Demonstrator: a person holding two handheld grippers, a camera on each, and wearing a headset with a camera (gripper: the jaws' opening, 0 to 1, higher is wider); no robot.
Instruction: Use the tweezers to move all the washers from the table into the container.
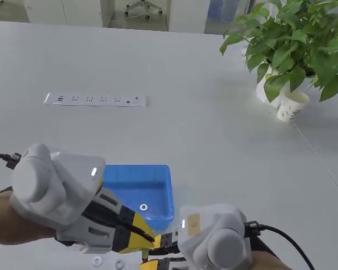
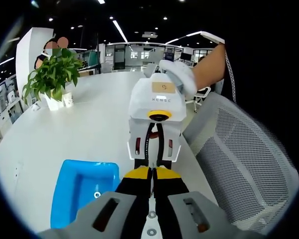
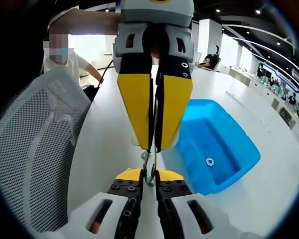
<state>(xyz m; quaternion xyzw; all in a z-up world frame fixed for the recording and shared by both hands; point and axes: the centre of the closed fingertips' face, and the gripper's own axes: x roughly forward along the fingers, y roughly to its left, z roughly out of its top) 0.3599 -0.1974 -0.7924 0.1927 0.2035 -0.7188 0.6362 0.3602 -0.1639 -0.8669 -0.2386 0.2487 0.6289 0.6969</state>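
Observation:
The blue container (image 1: 136,181) sits on the white table just beyond the grippers, with one washer (image 1: 143,207) inside. Two more washers (image 1: 97,260) lie on the table by the near edge, under the left gripper. My left gripper (image 1: 147,237) points right, its yellow jaws shut on the thin metal tweezers (image 3: 150,160). My right gripper (image 1: 164,243) faces it tip to tip, jaws closed on the tweezers' other end. In the right gripper view the container (image 3: 229,149) and its washer (image 3: 210,161) are to the right. In the left gripper view the container (image 2: 72,181) lies at lower left.
A white power strip (image 1: 96,100) lies on the table at far left. A potted plant (image 1: 293,39) and a paper cup (image 1: 290,107) stand at the far right. A mesh chair (image 2: 239,159) stands beside the table edge. A person sits behind (image 3: 65,59).

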